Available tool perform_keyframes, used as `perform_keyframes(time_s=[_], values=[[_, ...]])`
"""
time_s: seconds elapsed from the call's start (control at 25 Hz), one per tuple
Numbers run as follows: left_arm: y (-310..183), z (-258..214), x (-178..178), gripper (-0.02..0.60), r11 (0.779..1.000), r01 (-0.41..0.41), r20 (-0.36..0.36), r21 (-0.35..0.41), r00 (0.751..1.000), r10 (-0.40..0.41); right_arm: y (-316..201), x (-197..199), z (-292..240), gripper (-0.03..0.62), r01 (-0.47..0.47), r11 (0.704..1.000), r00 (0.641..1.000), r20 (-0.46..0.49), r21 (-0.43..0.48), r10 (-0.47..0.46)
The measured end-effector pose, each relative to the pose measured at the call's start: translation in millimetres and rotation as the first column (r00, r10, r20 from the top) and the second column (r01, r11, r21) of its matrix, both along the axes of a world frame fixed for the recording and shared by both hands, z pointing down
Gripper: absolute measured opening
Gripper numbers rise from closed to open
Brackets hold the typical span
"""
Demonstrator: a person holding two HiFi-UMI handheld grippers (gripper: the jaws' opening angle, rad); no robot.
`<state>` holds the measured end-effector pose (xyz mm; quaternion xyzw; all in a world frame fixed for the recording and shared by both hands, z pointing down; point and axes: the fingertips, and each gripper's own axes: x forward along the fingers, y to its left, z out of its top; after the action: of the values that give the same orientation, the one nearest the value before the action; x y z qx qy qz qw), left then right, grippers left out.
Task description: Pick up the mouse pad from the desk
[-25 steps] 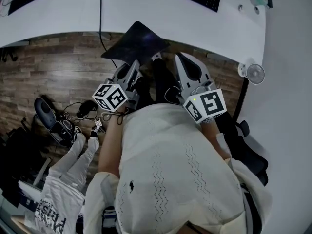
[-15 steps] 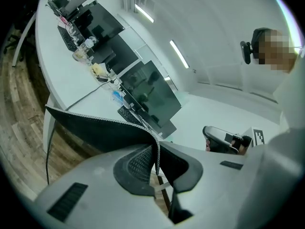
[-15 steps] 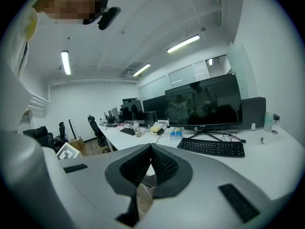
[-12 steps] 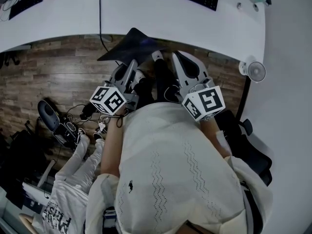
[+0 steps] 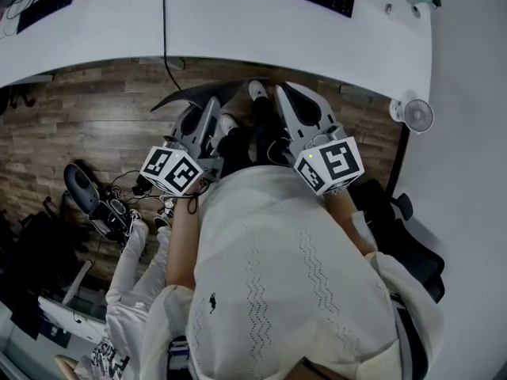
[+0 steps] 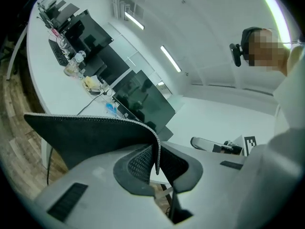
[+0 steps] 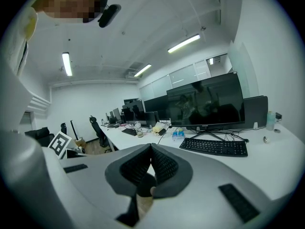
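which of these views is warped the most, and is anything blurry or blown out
Left gripper view: strongest fisheye bend, with dark corners; the mouse pad edge stays sharp. Right gripper view: same fisheye; the ceiling light strips glare bright, but the monitor reads clearly. Head view: the white desk bows into a curve and looks a little overexposed; no obvious motion blur.

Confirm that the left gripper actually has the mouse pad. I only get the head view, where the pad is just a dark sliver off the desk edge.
Observer: Yes. In the left gripper view the left gripper is shut on the mouse pad, pinching its stitched edge.
Operator: Is the pad flat or bent?
Observer: Bent. From the pinched edge it arches over to one side, with the desk behind it.
Operator: And the right gripper?
Observer: The right gripper is shut with nothing between its jaws, and it faces a keyboard.
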<state>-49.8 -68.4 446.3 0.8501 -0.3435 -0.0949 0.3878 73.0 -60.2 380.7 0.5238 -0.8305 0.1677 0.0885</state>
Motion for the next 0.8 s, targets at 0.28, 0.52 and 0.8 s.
perform_keyframes(time_s=[0.28,0.52,0.8], values=[[0,-19,-12,0.023,0.999,0.022,0.006,0.037,1.0,-0.022,2,-5,0,0.002,0.017,1.0,1.0,0.001,-0.003,-0.017],[0,-28,-16,0.023,0.998,0.033,0.006,0.058,0.999,-0.034,3,-9,-1,0.002,0.026,1.0,1.0,-0.002,0.001,-0.026],[2,-38,-15,0.023,0.996,0.021,0.004,0.086,1.0,-0.022,3,-12,-1,0.002,0.034,0.999,0.999,-0.007,0.007,-0.034]])
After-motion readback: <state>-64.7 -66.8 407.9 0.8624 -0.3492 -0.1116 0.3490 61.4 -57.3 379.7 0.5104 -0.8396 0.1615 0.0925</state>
